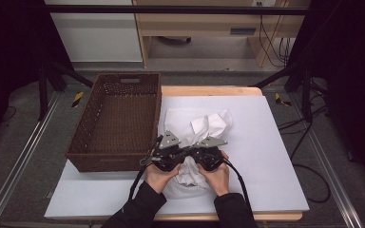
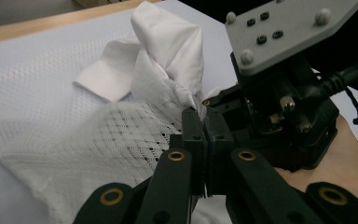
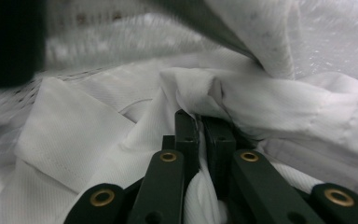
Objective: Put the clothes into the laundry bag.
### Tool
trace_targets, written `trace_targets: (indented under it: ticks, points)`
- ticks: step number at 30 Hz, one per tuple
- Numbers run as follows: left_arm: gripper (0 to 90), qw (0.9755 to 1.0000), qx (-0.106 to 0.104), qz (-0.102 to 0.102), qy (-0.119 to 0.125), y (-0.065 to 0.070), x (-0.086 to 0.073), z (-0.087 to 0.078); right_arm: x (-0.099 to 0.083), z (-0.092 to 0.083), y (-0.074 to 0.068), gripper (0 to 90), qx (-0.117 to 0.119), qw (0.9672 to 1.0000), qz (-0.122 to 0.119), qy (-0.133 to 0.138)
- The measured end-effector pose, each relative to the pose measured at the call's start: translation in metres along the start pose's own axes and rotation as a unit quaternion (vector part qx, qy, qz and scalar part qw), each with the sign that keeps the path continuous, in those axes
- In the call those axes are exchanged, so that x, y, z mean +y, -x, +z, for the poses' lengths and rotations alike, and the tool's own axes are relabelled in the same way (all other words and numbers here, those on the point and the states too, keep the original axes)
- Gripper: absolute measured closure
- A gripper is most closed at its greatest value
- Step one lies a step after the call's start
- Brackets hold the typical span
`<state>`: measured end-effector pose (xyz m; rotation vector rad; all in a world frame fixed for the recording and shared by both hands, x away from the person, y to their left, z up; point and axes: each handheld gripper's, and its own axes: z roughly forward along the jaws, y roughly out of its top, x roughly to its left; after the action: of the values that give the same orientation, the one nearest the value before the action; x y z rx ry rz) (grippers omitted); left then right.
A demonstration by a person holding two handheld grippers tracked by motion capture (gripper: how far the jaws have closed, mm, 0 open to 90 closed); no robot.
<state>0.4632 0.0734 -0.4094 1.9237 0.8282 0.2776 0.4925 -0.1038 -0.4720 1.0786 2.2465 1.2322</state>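
**Near the table's front edge: both grippers pinching the white garment**

Close to your side of the white table (image 1: pixel 266 156), the white garment (image 1: pixel 195 126) lies bunched, just right of the brown wicker basket (image 1: pixel 119 118). Your left gripper (image 2: pixel 200 119) is clenched on a twist of its mesh fabric. Your right gripper (image 3: pixel 204 122) has its jaws nearly together with a fold of cloth caught between them. Both hands sit side by side at the garment's near end. Judging by the rumpled heap, the folding looks only begun: the cloth is neither flat nor squared, and the basket holds nothing, so tidying and putting away remain.
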Motion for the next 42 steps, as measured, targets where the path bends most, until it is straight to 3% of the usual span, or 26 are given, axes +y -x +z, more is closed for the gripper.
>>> trace_targets:
  ticks: [2,4,6,7,10,12,14,17,22,24,28,29,31,35,39,42]
  points:
    - [89.1,1.0,0.0,-0.004,-0.001,-0.004,-0.004,0.0,0.001,-0.001,-0.003,80.8,0.001,1.0,-0.008,-0.001]
    - [89.1,1.0,0.001,-0.004,-0.001,-0.006,-0.006,0.0,0.001,-0.008,-0.002,72.9,0.024,0.9996,-0.01,0.007]
    - [89.1,1.0,0.004,-0.005,0.0,-0.007,-0.007,-0.001,0.001,-0.022,0.002,66.2,0.048,0.9984,0.002,0.029]
    - [89.1,1.0,0.005,-0.002,-0.001,-0.007,-0.007,-0.001,0.0,-0.034,0.005,63.7,0.048,0.9981,0.004,0.04]
    - [89.1,1.0,0.007,-0.001,0.0,-0.007,-0.007,-0.002,0.0,-0.062,0.018,55.0,0.028,0.997,0.007,0.071]
    - [89.1,1.0,0.007,-0.001,0.0,-0.007,-0.006,-0.002,-0.001,-0.08,0.033,49.9,-0.005,0.9955,0.007,0.094]
    - [89.1,1.0,0.008,-0.001,0.0,-0.007,-0.006,-0.001,-0.001,-0.089,0.045,45.3,-0.047,0.9943,0.013,0.095]
    - [89.1,1.0,0.007,-0.001,-0.001,-0.007,-0.006,-0.001,-0.003,-0.086,0.058,40.0,-0.067,0.9929,0.026,0.095]
    - [89.1,1.0,0.005,-0.001,0.001,-0.007,-0.004,-0.002,-0.007,-0.05,0.066,36.3,-0.072,0.9959,0.02,0.051]
    - [89.1,1.0,0.005,-0.002,0.001,-0.007,-0.004,-0.002,-0.007,-0.038,0.066,41.6,-0.075,0.9957,0.016,0.053]
    - [89.1,1.0,0.004,-0.003,-0.001,-0.009,-0.005,-0.002,-0.007,-0.034,0.065,82.8,-0.07,0.9959,0.019,0.055]
    - [89.1,1.0,0.003,-0.005,0.0,-0.009,-0.005,-0.002,-0.007,-0.037,0.064,88.8,-0.062,0.9962,0.019,0.058]
    - [89.1,0.9999,0.005,-0.008,0.002,-0.01,-0.005,-0.002,-0.005,-0.046,0.06,90.0,-0.062,0.9958,0.009,0.067]
    - [89.1,0.9999,0.009,-0.01,0.002,-0.013,-0.004,-0.004,-0.002,-0.076,0.049,90.0,-0.036,0.9952,-0.016,0.09]
    - [89.1,0.9998,0.012,-0.016,0.004,-0.015,-0.001,-0.004,-0.005,-0.101,0.025,90.0,0.018,0.9934,-0.053,0.1]
    - [89.1,0.9998,0.006,-0.019,0.007,-0.014,0.004,-0.005,-0.01,-0.095,0.0,90.0,0.065,0.9913,-0.076,0.085]
